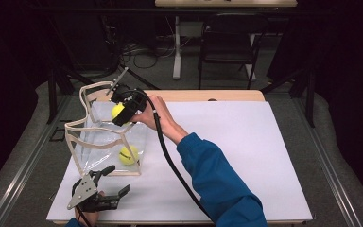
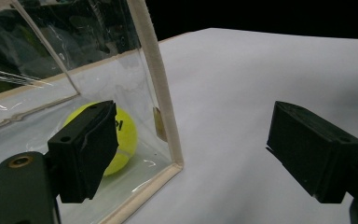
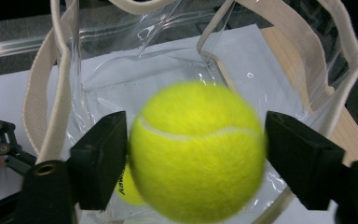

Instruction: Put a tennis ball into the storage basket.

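The right hand-held gripper [image 3: 193, 154] hovers over the mouth of the clear bag [image 1: 82, 137] on the worktop [image 1: 246, 142]. Its jaws stand slightly spread, with a blurred tennis ball [image 3: 196, 151] between them, seemingly no longer pinched. A second ball [image 1: 128, 154] lies inside the bag. The left hand-held gripper [image 2: 191, 154] rests spread wide beside the bag's corner, holding nothing.
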Demonstrator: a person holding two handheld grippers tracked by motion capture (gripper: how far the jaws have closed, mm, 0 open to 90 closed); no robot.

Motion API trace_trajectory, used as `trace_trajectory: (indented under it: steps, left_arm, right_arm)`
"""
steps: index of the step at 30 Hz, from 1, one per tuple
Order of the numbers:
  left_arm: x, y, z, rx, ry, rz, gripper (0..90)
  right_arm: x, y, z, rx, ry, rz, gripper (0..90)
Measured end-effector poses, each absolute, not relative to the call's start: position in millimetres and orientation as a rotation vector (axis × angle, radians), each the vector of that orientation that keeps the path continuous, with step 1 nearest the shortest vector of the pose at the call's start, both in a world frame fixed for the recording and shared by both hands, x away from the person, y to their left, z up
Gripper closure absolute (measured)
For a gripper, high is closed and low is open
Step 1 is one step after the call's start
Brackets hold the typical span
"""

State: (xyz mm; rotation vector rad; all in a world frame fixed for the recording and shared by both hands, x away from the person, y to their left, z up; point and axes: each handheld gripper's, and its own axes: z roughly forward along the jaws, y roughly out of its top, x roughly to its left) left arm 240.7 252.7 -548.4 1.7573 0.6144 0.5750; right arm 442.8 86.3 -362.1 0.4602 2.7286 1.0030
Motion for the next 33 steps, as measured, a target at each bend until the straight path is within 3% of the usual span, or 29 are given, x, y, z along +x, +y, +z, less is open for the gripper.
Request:
trace_trajectory:
  steps: [2, 12, 33]
  left_arm:
    - [240.7, 252.3, -548.6, 1.757, 0.616, 0.574, 15.9]
    - [241.1, 251.1, -549.2, 1.757, 0.618, 0.572, 15.9]
    - [239.5, 250.9, -547.5, 1.758, 0.627, 0.589, 15.9]
  right_arm:
    - [442.0, 80.8, -357.7, 0.469, 2.705, 1.052, 13.1]
    - [438.6, 46.9, -345.9, 0.514, 2.646, 1.155, 1.5]
    - [436.7, -27.5, -350.5, 0.598, 2.599, 1.198, 0.4]
